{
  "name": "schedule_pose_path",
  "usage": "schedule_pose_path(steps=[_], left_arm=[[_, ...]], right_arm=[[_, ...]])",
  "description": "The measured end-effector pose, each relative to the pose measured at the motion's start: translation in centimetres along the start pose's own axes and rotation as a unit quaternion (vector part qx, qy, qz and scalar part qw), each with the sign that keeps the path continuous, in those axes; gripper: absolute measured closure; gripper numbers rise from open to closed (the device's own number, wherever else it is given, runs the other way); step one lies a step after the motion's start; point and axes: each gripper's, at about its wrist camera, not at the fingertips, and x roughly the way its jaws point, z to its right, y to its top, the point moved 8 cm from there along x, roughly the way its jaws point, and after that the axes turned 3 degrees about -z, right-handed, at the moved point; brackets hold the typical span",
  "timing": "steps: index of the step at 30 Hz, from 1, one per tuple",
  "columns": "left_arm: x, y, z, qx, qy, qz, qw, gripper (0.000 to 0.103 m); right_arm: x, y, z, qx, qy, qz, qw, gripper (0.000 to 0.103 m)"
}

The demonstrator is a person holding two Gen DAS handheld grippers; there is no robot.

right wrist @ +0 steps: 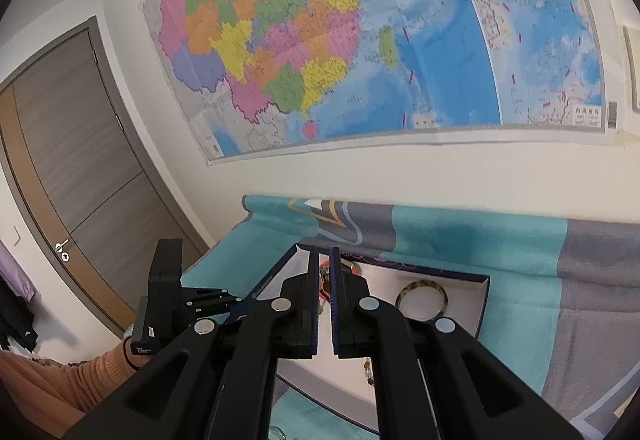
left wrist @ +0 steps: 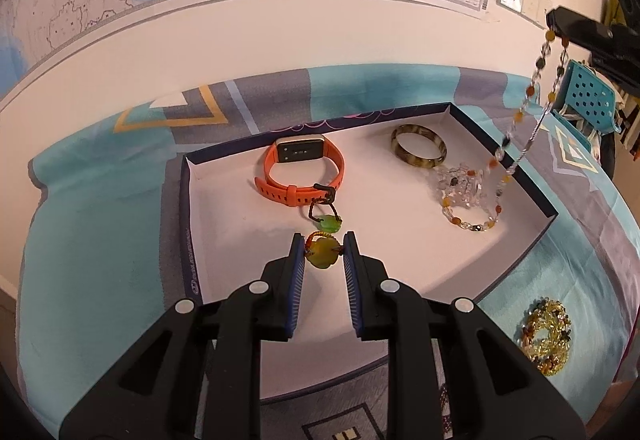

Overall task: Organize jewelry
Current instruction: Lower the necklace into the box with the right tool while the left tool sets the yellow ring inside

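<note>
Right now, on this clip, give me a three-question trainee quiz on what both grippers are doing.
1. True or false: the left gripper has an amber pendant between its fingers.
2. The beaded necklace hangs from which gripper? A) left B) right C) neither
3. Fill in: the orange smartwatch and the tortoiseshell bangle both lie inside the ____.

Key: 1 true; 2 B; 3 box. The necklace's lower end is already coiled on the box floor; a yellow bead bracelet lies outside on the cloth.
</note>
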Motion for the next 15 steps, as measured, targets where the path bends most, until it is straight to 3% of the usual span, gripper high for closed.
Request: schedule_pose_path(steps=[15], left_arm=[[2.6, -0.9, -0.3, -0.015, 0.015, -0.046, 0.9987, 0.083]], right_arm=[[3.8, -4.1, 2.5, 0.027, -0.014, -0.057, 0.998, 0.099]])
